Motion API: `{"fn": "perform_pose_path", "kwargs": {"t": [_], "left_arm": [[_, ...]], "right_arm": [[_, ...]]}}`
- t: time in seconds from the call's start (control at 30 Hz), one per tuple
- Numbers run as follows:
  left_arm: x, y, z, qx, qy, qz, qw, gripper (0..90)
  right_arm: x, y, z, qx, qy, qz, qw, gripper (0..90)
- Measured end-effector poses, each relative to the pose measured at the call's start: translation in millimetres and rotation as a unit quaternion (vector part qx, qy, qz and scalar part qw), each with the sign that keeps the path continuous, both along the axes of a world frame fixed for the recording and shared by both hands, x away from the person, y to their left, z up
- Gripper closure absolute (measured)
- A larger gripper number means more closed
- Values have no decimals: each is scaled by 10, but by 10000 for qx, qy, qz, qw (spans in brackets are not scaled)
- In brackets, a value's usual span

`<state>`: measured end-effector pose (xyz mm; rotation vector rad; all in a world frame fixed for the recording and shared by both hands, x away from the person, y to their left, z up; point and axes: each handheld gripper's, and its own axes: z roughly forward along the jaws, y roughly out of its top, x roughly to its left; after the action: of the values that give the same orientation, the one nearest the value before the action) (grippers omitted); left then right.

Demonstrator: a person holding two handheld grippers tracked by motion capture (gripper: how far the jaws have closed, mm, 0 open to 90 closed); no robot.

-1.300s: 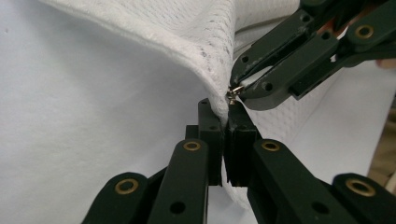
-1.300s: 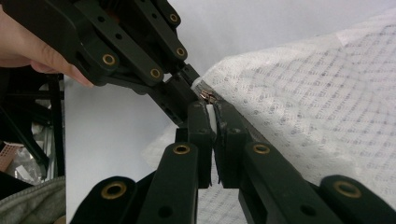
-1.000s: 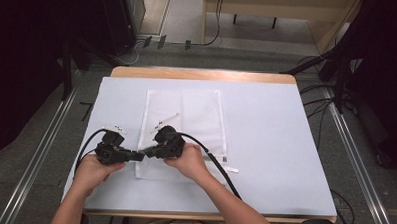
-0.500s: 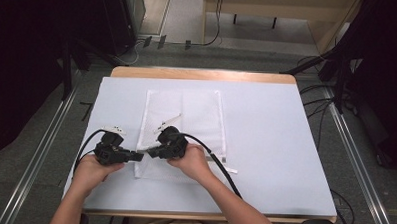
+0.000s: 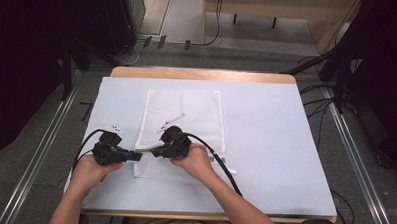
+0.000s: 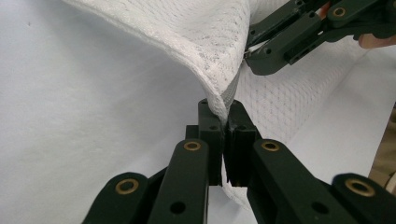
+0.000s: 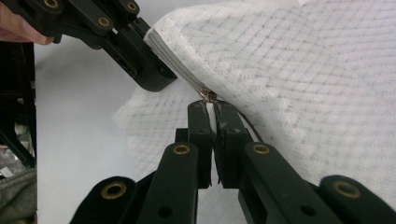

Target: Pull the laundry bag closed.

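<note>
Mesh bag (image 5: 182, 116): white woven net cloth, rough texture. Left gripper (image 6: 223, 122) jaws: matt black plastic, brass-coloured rivets. Table (image 5: 275, 144): smooth matt white top, wood edge.

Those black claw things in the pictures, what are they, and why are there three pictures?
They are hand-held grabbing tools. A person holds one in each hand: the left gripper and the right gripper. One camera looks down from above the white-covered table. The other two cameras ride on the tools, looking along their black jaws. On the table lies a white mesh zip bag. Both tools are shut on its near left edge, the right one just by a small metal zipper piece.
</note>
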<state>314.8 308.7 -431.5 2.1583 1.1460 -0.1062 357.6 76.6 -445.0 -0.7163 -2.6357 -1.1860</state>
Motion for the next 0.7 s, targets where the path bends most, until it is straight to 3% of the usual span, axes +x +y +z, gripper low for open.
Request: {"fn": "perform_pose_path", "kwargs": {"t": [0.7], "left_arm": [[-12,46,6,-19,43,52,10000,880]], "right_arm": [[18,-79,-31,24,58,-81,9999,882]]}}
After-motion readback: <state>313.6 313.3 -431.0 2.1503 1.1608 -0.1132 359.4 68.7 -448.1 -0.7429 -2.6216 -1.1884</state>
